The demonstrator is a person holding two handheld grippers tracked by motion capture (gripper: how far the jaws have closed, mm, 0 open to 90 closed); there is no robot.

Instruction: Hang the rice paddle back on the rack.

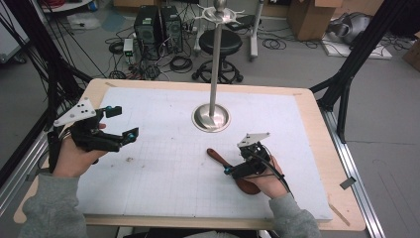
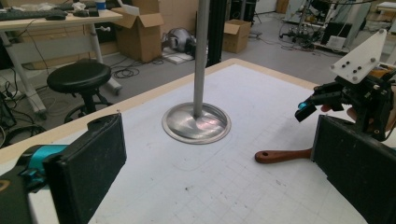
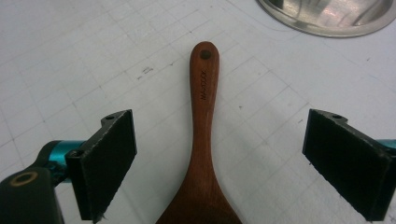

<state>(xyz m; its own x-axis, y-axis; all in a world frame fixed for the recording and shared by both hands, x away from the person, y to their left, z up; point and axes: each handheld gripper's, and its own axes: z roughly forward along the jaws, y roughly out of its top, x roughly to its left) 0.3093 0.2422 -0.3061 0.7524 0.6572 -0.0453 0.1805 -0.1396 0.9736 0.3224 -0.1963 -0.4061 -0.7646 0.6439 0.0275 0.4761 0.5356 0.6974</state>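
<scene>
A dark brown wooden spoon lies flat on the white mat, its handle end pointing at the stand and its bowl under the person's right hand. In the right gripper view the spoon runs up the middle between the jaws. My right gripper is open, straddling the spoon's neck with a gap on each side. My right gripper hovers low over the spoon. My left gripper is open with nothing in it, held above the mat's left side. Its own view shows the spoon handle and the right gripper beyond.
A metal stand with a round base and a tall pole rises at the mat's centre back; its base sits ahead of the left gripper. The base rim lies just beyond the spoon's handle end. A black stool stands behind the table.
</scene>
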